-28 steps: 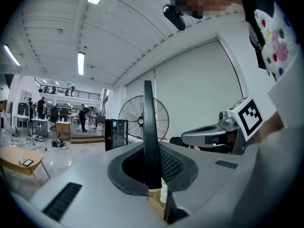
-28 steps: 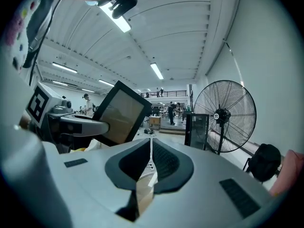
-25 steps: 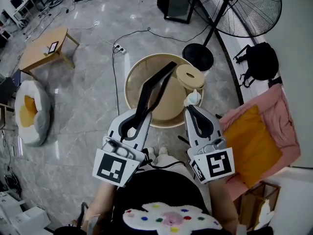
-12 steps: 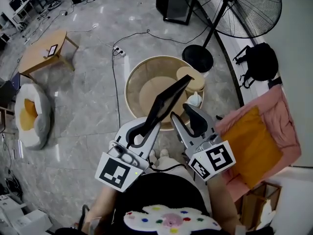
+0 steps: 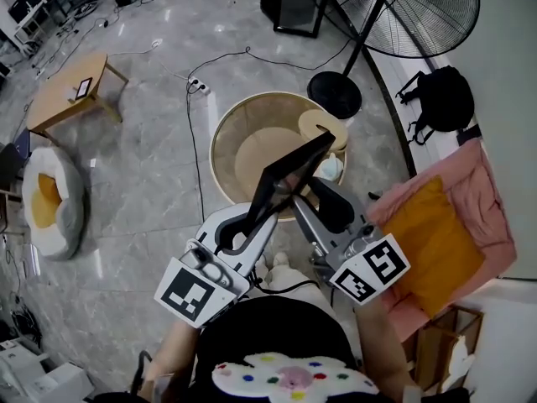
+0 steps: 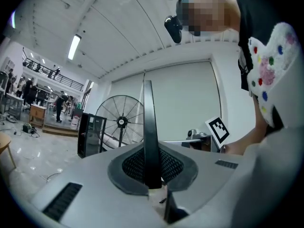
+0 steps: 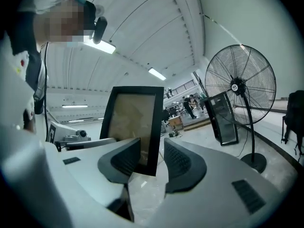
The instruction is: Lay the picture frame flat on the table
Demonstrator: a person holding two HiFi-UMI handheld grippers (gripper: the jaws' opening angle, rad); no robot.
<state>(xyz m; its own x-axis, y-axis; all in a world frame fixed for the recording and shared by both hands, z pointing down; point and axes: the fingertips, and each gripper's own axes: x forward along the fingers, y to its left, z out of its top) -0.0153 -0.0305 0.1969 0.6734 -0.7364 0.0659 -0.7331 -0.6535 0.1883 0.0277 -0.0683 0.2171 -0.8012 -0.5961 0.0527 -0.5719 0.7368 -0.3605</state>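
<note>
The picture frame (image 5: 292, 170), black-rimmed with a pale pane, hangs tilted in the air over the near edge of the round table (image 5: 225, 137). My left gripper (image 5: 256, 214) is shut on its lower edge. In the left gripper view the picture frame (image 6: 148, 127) shows edge-on, pinched in my left gripper (image 6: 151, 175). My right gripper (image 5: 317, 198) is just right of it, jaws opening. In the right gripper view the picture frame (image 7: 135, 122) has its lower corner between the pads of my right gripper (image 7: 152, 161), with a gap at the right pad.
On the round table lie a tan disc (image 5: 323, 127) and a small white object (image 5: 330, 168). A standing fan (image 5: 403, 7) with its base (image 5: 333, 95) is behind. A pink and orange cushion (image 5: 436, 233) lies right, a low wooden table (image 5: 67, 95) far left.
My right gripper went from shut to wide open and moved in beside the frame. The left gripper swung the frame rightward and nearer to me, its top now leaning right.
</note>
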